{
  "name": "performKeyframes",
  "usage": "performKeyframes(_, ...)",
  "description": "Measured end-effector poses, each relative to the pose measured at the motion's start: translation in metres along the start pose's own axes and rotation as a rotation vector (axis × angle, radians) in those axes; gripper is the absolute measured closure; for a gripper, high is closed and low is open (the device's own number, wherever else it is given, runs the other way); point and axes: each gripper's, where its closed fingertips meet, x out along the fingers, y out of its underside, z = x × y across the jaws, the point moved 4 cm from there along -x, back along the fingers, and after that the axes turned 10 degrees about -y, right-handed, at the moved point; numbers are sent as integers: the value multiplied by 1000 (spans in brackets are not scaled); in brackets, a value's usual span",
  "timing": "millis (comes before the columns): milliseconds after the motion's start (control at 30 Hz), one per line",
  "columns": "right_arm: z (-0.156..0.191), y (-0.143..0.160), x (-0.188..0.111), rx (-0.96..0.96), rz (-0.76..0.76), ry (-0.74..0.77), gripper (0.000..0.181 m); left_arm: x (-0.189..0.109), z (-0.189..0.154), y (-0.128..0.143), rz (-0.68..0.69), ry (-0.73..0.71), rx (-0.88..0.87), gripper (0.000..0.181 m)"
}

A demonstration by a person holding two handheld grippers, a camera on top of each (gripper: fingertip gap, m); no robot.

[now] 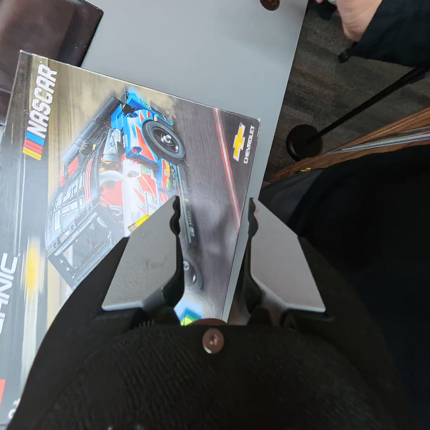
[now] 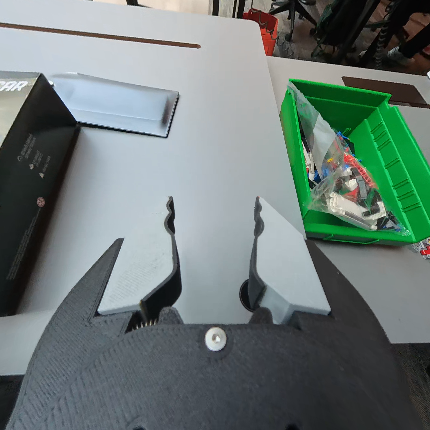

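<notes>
Left wrist view: both ridged claws [image 1: 213,204] [image 2: 213,204] released, above glossy cardboard box [image 1: 139,162].

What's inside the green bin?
The green bin holds a clear plastic bag of small building parts in red, white, blue and black; its top leans on the bin's left wall. More loose-looking parts show beneath it, but the bag covers most of the bin's floor.

A pale grey bench [image 2: 209,130] carries a large printed box [image 1: 130,176] showing a racing car, lying flat at the bench's edge. Beyond the box's dark end, its flap [image 2: 116,107] lies flat on the bench. Well to the right of the box, on an adjoining grey bench [image 2: 363,290], stands a green bin [image 2: 395,162].
</notes>
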Motion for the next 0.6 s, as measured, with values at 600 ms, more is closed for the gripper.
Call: performKeyframes(600,139,-9,-41,-97,148,-16,116,-62,106,151,1,-148,-185,123)
